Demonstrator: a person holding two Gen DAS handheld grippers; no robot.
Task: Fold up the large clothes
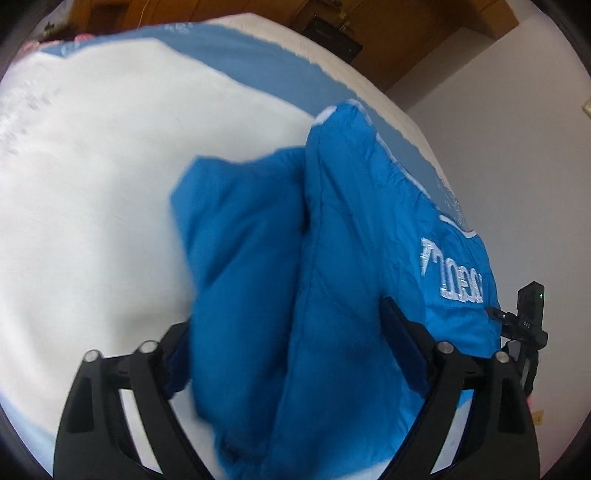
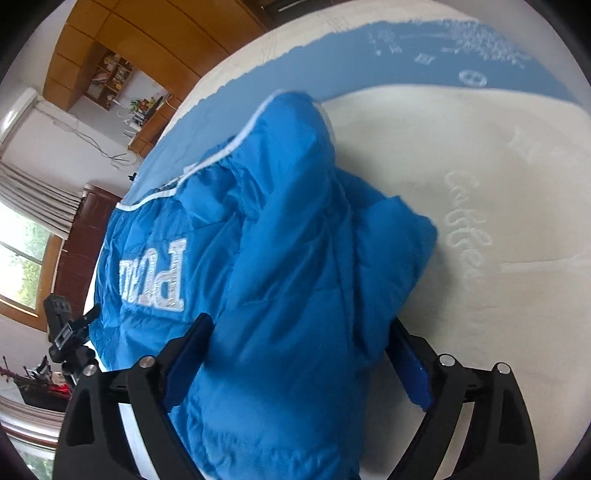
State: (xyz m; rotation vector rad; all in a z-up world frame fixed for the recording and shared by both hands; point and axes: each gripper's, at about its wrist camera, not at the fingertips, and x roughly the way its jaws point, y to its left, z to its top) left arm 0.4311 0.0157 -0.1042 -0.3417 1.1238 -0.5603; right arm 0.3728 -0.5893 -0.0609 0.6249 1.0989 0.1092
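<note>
A bright blue padded jacket (image 1: 332,258) with white embroidered lettering and white piping lies bunched on a white and pale-blue bed cover (image 1: 92,184). In the left wrist view my left gripper (image 1: 291,343) has its jaws spread wide, with a thick fold of the jacket between them. In the right wrist view the same jacket (image 2: 277,240) fills the centre, and my right gripper (image 2: 299,354) also has a thick bundle of it between its blue-padded fingers (image 2: 413,369). The other gripper's black body shows at the edge of each view.
The bed cover (image 2: 480,184) has a pale-blue band along its far edge. Beyond it are a wooden wardrobe (image 1: 406,22), white walls, shelves with small items (image 2: 114,74) and a window with curtains (image 2: 26,236).
</note>
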